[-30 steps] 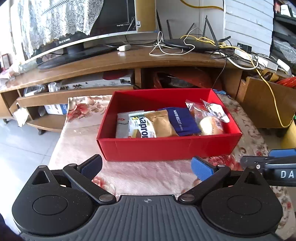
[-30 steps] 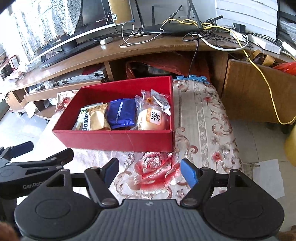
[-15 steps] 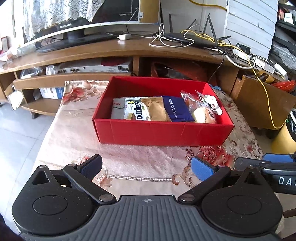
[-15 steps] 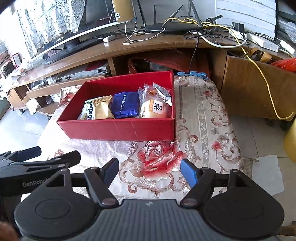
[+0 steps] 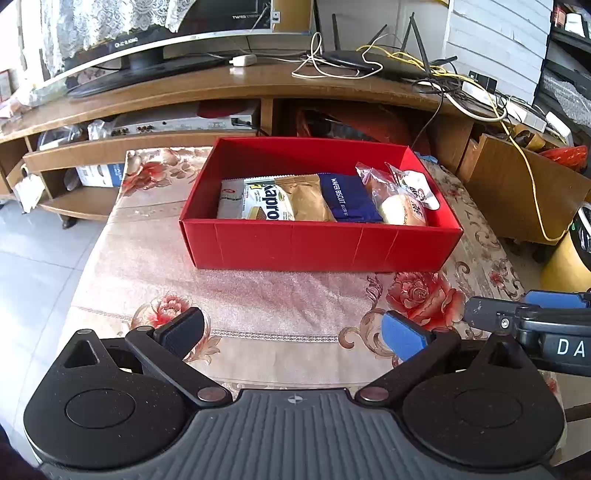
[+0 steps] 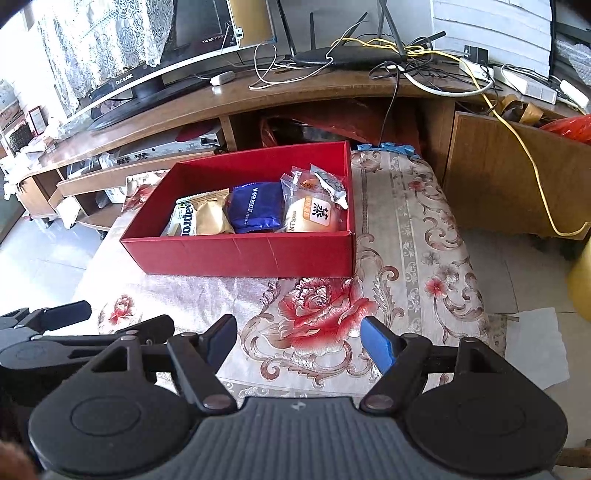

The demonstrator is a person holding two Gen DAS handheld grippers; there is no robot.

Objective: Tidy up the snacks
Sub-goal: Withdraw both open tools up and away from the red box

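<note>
Holding both tools low over the near edge of the surface, I keep my left gripper level and spread wide, with nothing between its blue pads. My right gripper sits just beside it, also parted and empty, pointing toward the same target.

Ahead, well apart from both grippers, rests the red cardboard box, rectangular with straight, matte walls. Four snacks lie side by side along its near wall: a white and gold "Kapro" wafer pack over a flat grey packet, a glossy dark blue wafer biscuit pouch, and a round bun in crinkly clear wrap against the right-hand wall. The far half of the box floor is bare.

A shiny floral cloth with red roses covers the surface. Behind stands a wooden TV stand carrying a television and tangled cables.
</note>
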